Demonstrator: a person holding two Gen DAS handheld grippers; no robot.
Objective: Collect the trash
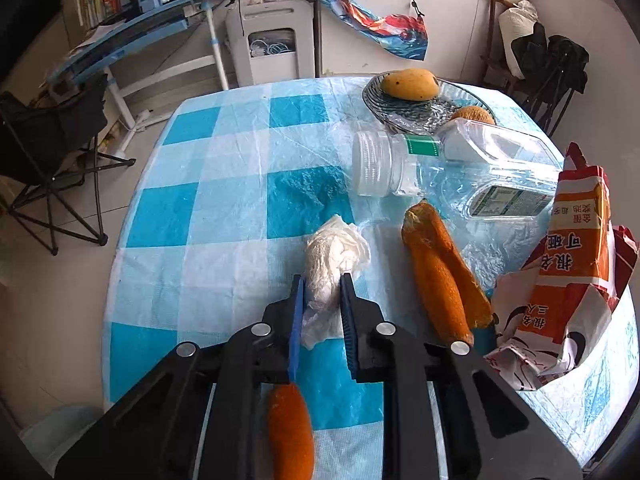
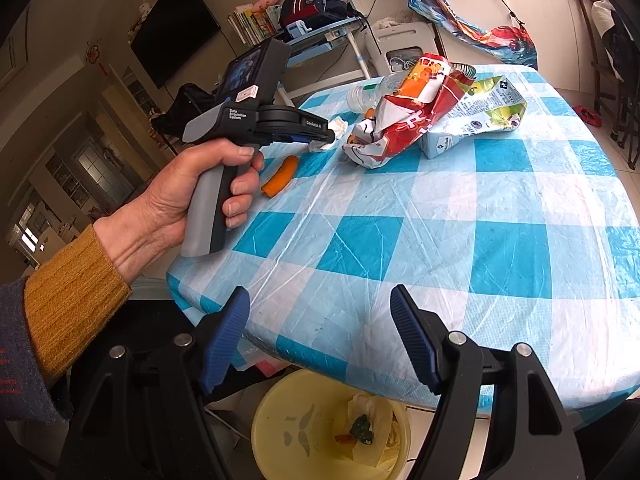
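On the checked table (image 1: pixel 224 208), the left hand-held gripper (image 1: pixel 322 280) is clamped on a crumpled white tissue (image 1: pixel 334 256); its frame hides the tissue's near end and most of an orange peel strip (image 1: pixel 290 428) beneath. A clear bottle (image 1: pixel 460 168) lies beside a longer peel (image 1: pixel 440 272), and the torn snack bag (image 1: pixel 568 280) is cut off at the view's edge. The right hand-held gripper (image 2: pixel 320 312) has jaws apart and empty over the table edge, above a yellow bin (image 2: pixel 280 412) whose contents are hard to make out.
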